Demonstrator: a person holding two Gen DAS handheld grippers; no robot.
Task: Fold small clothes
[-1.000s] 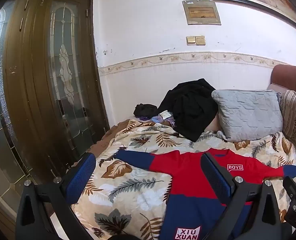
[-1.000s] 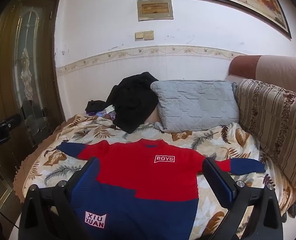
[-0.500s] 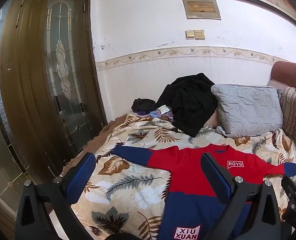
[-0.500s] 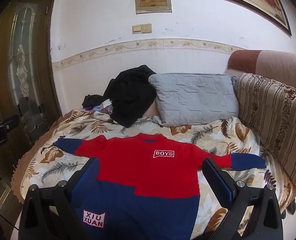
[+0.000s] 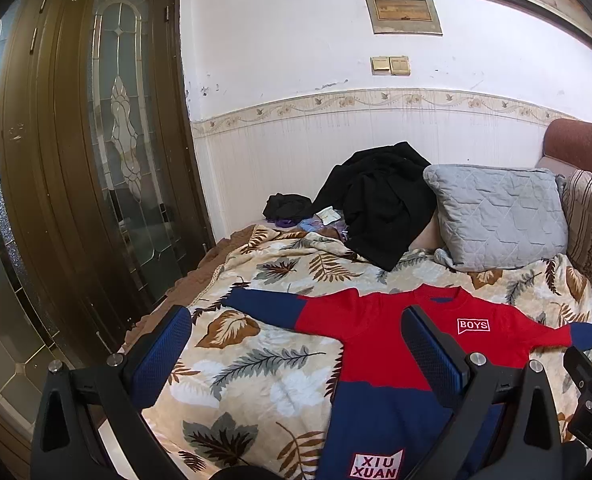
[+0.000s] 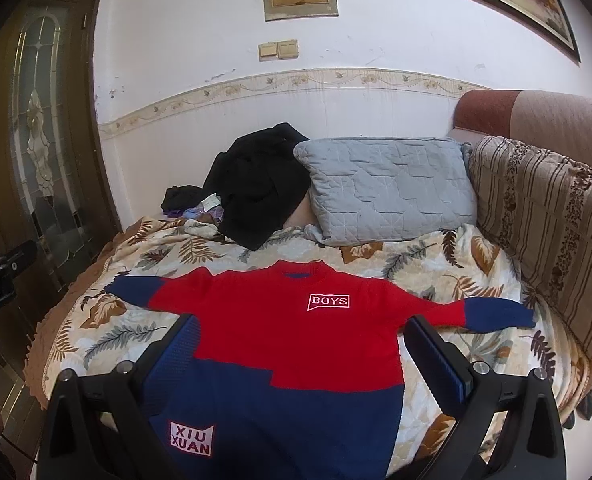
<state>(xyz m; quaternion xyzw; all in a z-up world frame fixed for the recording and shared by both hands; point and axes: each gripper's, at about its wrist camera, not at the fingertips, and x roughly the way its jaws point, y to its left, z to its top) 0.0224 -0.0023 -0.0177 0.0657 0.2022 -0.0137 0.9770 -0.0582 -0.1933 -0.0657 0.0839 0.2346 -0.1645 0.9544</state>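
Sweater (image 6: pixel 280 336) lies flat on the bed (image 6: pixel 435 268), sleeves spread. My left claw (image 5: pixel 296 344) and right claw (image 6: pixel 301 344) hang above it, both spread, holding nothing. Pinching bedspread along with knit would likely drag the fold crooked.

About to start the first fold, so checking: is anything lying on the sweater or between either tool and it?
Nothing visible does. The red and navy sweater lies flat on the leaf-print blanket, bare. The black garment and grey pillow sit beyond its collar.
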